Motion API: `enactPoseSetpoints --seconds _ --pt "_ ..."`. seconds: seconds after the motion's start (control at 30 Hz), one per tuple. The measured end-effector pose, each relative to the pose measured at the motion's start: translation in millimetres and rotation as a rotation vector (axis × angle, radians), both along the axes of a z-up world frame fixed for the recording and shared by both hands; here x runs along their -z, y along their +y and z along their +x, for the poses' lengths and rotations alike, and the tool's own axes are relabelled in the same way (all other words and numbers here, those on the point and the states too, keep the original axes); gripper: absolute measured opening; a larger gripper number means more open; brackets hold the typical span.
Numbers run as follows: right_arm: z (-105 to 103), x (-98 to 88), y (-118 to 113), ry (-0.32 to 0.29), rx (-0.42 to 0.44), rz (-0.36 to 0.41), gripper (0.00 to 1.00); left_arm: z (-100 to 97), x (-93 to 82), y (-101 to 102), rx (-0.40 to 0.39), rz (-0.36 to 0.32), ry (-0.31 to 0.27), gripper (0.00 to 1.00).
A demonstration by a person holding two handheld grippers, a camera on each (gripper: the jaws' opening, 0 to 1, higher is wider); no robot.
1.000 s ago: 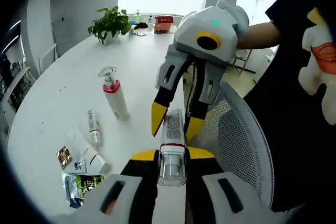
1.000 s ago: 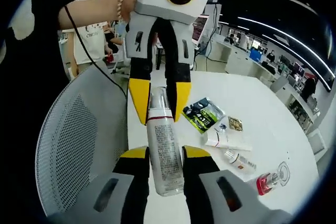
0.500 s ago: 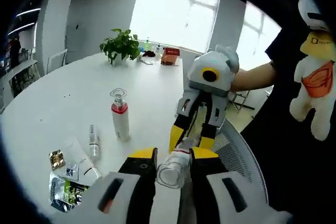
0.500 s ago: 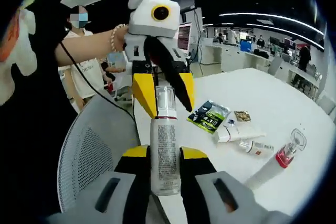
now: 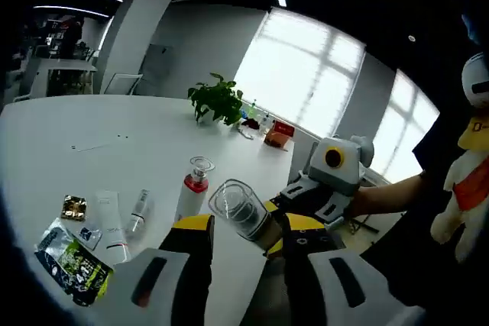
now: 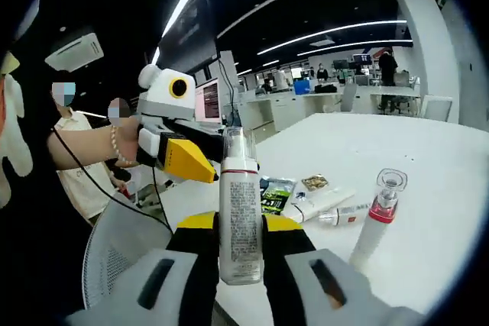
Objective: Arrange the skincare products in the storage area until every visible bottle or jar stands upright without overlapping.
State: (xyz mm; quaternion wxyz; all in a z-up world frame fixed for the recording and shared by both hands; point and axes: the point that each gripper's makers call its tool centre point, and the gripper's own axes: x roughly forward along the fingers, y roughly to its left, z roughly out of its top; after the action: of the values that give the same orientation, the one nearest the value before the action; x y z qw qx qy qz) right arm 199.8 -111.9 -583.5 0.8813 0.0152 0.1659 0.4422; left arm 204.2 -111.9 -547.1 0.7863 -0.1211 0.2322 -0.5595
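My right gripper (image 6: 241, 223) is shut on the body of a white skincare bottle (image 6: 240, 211) with a clear cap and holds it upright above the table edge. In the left gripper view this bottle (image 5: 231, 202) points its cap at the camera, between my open left gripper's (image 5: 250, 224) jaws, which do not touch it. In the right gripper view the left gripper (image 6: 183, 159) hangs off to the left of the bottle. A red-collared pump bottle (image 5: 191, 188) (image 6: 380, 223) stands upright on the white table (image 5: 114, 135). A white tube (image 6: 317, 204) and a small tube (image 6: 344, 214) lie flat.
A green sachet (image 5: 72, 261) (image 6: 273, 192) and a gold sachet (image 5: 74, 206) (image 6: 313, 182) lie beside the tubes. A potted plant (image 5: 218, 101) stands at the table's far end. A mesh chair (image 6: 114, 253) is below the grippers, and a person (image 6: 69, 166) stands at the left.
The right gripper has raised the bottle upright. The left gripper has drawn back from around the cap and off to the side. Both cameras have tilted upward.
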Motion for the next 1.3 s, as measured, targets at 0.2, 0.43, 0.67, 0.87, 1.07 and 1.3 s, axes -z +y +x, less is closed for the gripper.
enactPoseSetpoints --seconds 0.2,0.43,0.67,0.87,1.07,1.3 --pt "16 -16.5 6 -0.101 0.147 -0.034 0.21 21.9 -14.1 0 -0.234 -0.069 -0.061 0.32" --pt "16 -18.6 12 -0.187 0.241 -0.166 0.21 33.9 -6.0 17 -0.411 -0.105 0.068 0.19" --pt "10 -23.8 13 -0.165 0.205 -0.112 0.21 29.0 -9.0 20 -0.395 -0.172 0.126 0.17" --pt "-2 -26.3 17 -0.067 0.108 0.015 0.21 16.8 -17.6 11 -0.286 -0.184 0.081 0.16" --pt "-22 -49.3 21 -0.033 -0.123 0.193 0.24 -3.7 -43.8 10 -0.055 -0.271 0.044 0.16" --pt "-46 -79.0 23 -0.048 -0.317 0.262 0.23 -38.8 -83.4 7 0.196 -0.337 -0.051 0.16"
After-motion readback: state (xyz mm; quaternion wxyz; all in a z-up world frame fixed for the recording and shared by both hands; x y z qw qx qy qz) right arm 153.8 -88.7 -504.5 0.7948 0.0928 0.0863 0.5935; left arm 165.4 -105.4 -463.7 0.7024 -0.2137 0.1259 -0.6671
